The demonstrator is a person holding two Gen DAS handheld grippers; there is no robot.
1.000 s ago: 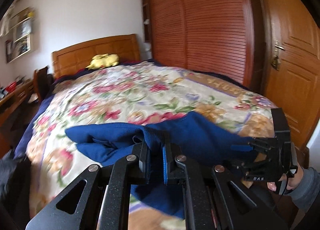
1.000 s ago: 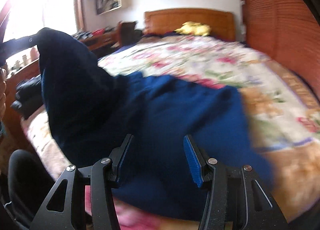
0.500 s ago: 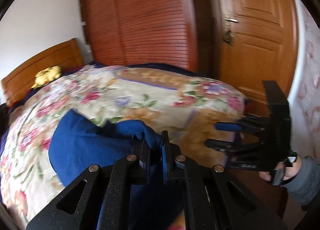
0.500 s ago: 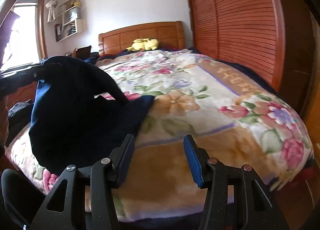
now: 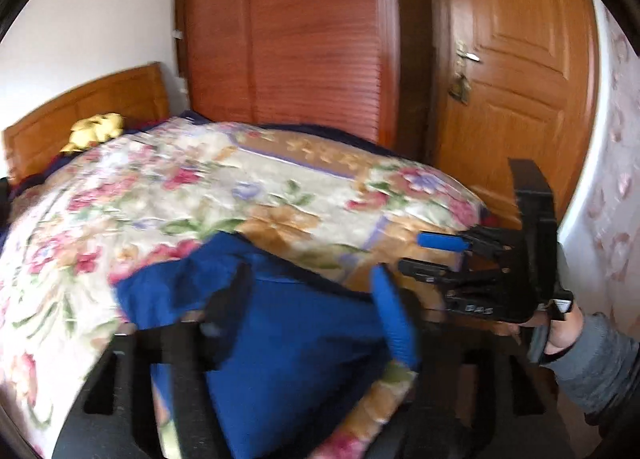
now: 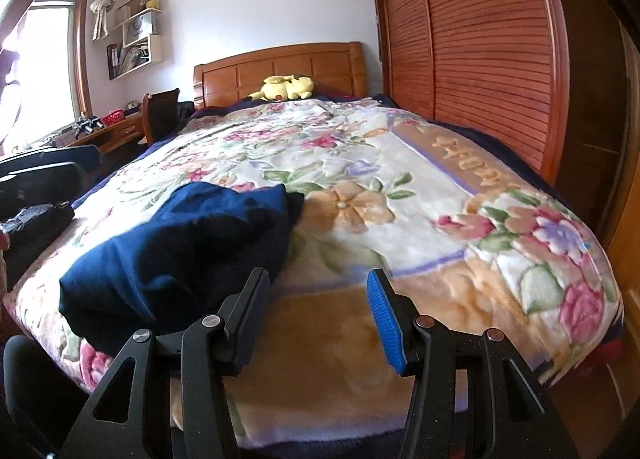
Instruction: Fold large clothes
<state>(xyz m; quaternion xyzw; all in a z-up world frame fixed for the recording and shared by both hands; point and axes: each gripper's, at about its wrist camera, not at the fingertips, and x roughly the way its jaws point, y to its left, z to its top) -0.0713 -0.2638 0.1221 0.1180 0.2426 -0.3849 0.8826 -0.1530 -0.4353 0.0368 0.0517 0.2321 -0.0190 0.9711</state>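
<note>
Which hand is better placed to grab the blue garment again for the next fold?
Left, probably. The left gripper hangs open directly over the blue garment, cloth between its jaws. The right gripper is open over bare blanket, with the garment off to its side.

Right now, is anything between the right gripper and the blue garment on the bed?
Nothing visible. The right gripper, jaws open, faces bare floral blanket; the blue garment lies just to its left, unobstructed.

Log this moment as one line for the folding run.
stage: fold released | left gripper: open, above blue garment | right gripper: open, empty, over floral blanket | garment: bunched at bed's near edge
</note>
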